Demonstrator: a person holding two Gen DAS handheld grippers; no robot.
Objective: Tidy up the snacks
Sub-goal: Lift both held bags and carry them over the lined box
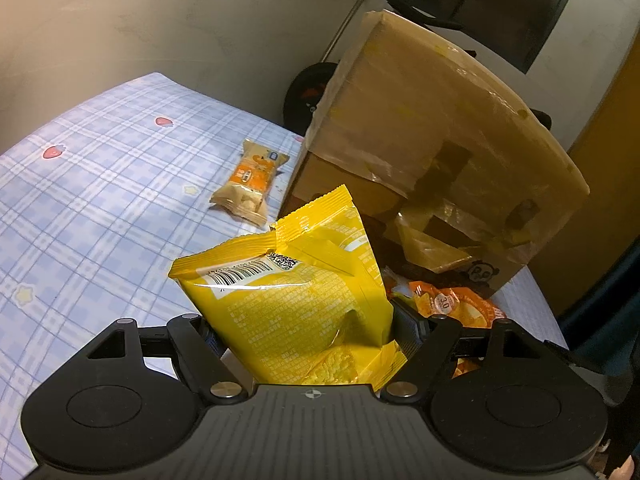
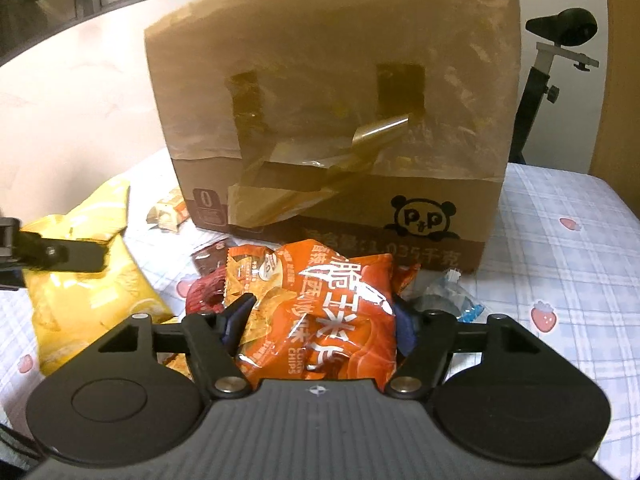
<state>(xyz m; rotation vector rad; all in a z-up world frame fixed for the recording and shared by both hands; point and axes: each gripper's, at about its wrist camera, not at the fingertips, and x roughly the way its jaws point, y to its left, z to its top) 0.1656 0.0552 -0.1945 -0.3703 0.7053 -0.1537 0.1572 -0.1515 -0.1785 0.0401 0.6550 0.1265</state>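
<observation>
Left wrist view: left gripper (image 1: 304, 332) clamped on a yellow snack bag (image 1: 292, 292), barcode side up, raised above a bed sheet (image 1: 88, 184) in blue plaid with strawberry prints. One small orange-and-cream snack packet (image 1: 251, 181) lies on the sheet, near a taped cardboard box (image 1: 432, 136); an orange bag (image 1: 452, 304) sits at the box's foot. Right wrist view: right gripper (image 2: 320, 320) with an orange corn chips bag (image 2: 320, 312) between its fingers, pads pressing both sides; the bag lies just before the cardboard box (image 2: 332, 120), atop other packets. A clear wrapper (image 2: 452, 300) lies beside it. The yellow bag (image 2: 84, 280) and left gripper (image 2: 60, 258) appear at left.
</observation>
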